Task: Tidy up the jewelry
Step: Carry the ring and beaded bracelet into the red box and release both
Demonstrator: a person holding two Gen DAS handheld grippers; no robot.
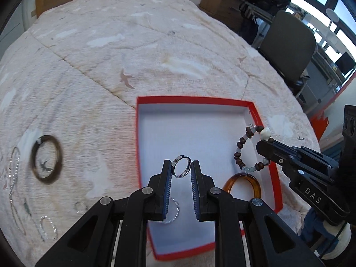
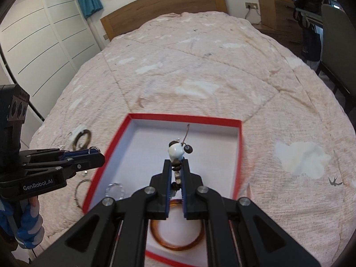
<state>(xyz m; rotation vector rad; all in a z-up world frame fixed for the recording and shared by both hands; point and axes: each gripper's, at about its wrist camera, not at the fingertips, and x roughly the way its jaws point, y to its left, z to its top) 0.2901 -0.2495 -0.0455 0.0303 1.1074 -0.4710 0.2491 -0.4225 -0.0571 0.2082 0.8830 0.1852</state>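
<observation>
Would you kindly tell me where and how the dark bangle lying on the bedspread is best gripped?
Pinch the dark bangle across one stretch of its thin rim, coming from above: it lies flat on the bedspread, so one finger goes inside its open centre and one outside.

Bed (image 1: 138,44) with pale pink bird-print quilt, wooden headboard (image 2: 164,4) at upper frame. Directly on the quilt — red box (image 1: 200,99), white inside, centre-low; dark bangle (image 1: 46,159) at left; thin silver rings (image 1: 47,228) and chain (image 1: 13,178) lower left, blurred.
</observation>
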